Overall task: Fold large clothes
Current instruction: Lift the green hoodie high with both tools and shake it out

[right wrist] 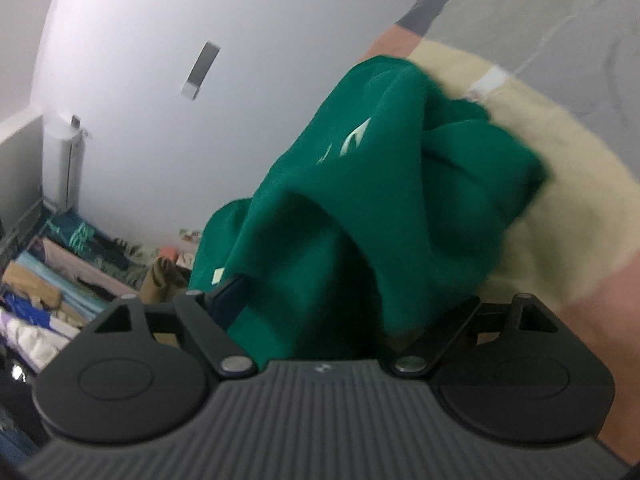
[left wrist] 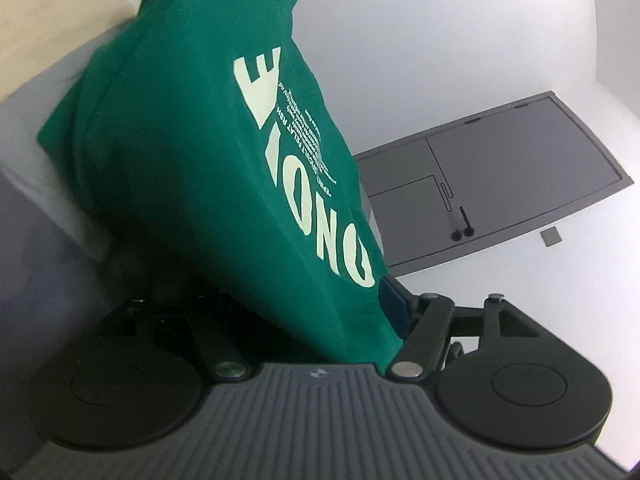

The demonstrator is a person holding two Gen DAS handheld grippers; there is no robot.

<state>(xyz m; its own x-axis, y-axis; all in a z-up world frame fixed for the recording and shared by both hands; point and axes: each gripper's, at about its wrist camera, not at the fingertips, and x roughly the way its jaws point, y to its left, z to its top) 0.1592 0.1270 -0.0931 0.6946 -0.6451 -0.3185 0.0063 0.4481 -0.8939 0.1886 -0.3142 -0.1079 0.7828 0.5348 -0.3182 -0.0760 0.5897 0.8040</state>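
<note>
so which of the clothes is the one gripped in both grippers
The green garment with pale lettering, clamped by the left gripper and the right gripper. The multicoloured pile of clothes lies below, untouched.

Each wrist camera looks forward along its own fingers, tilted up toward a white wall, very near the green garment, the one thing both views share

1. Deep green sweatshirt, cream block lettering.
2. Black left gripper, grey ribbed body.
3. Dark grey door against white wall.
4. Cream fleece blanket, mixed-colour clothes pile.
</note>
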